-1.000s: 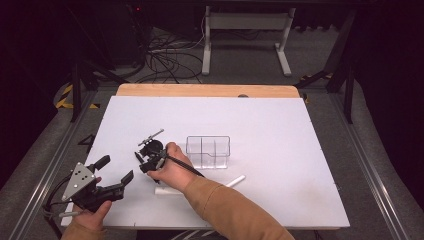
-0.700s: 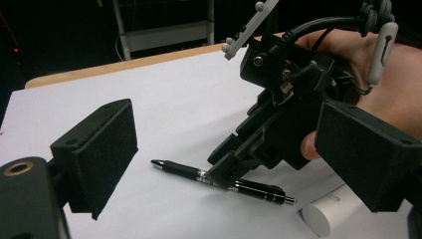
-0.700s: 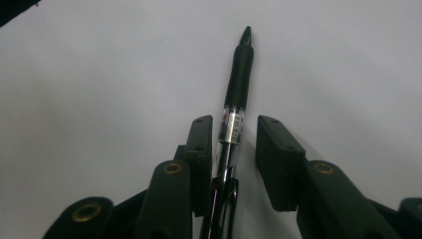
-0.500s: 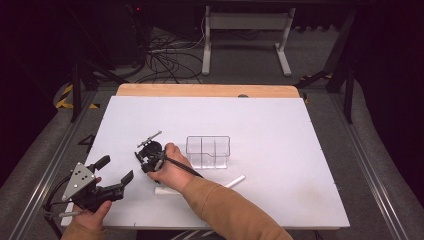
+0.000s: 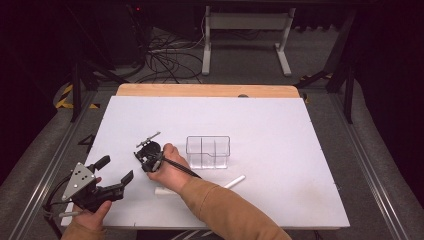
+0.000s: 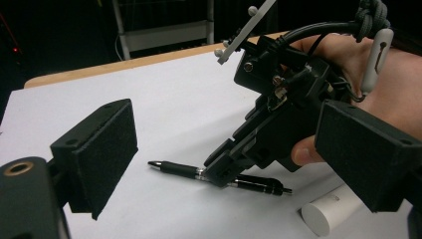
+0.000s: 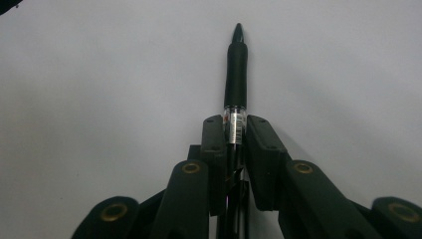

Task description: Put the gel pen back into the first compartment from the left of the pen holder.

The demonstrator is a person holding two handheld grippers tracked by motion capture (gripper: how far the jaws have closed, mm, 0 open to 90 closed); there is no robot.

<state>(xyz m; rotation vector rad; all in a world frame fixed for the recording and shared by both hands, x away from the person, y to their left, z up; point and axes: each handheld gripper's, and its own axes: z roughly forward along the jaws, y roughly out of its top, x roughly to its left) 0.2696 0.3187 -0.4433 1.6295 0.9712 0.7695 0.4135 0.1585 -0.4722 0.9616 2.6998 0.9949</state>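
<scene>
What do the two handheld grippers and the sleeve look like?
Both are black. The left gripper has two blocky, foam-faced jaws, brass-coloured pivot rings, a grey three-cornered plate on top with dark dots, and a black cable trailing behind it. The right gripper has the same dark angular body, visible screws, a thick black cable and a pale plate with small white balls. The right forearm wears a tan long sleeve.

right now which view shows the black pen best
The right gripper view: the pen runs up the middle, pinched between the right gripper's closing fingers. The left gripper view shows it lying on the table, partly covered. In the high view it is too small to make out.
</scene>
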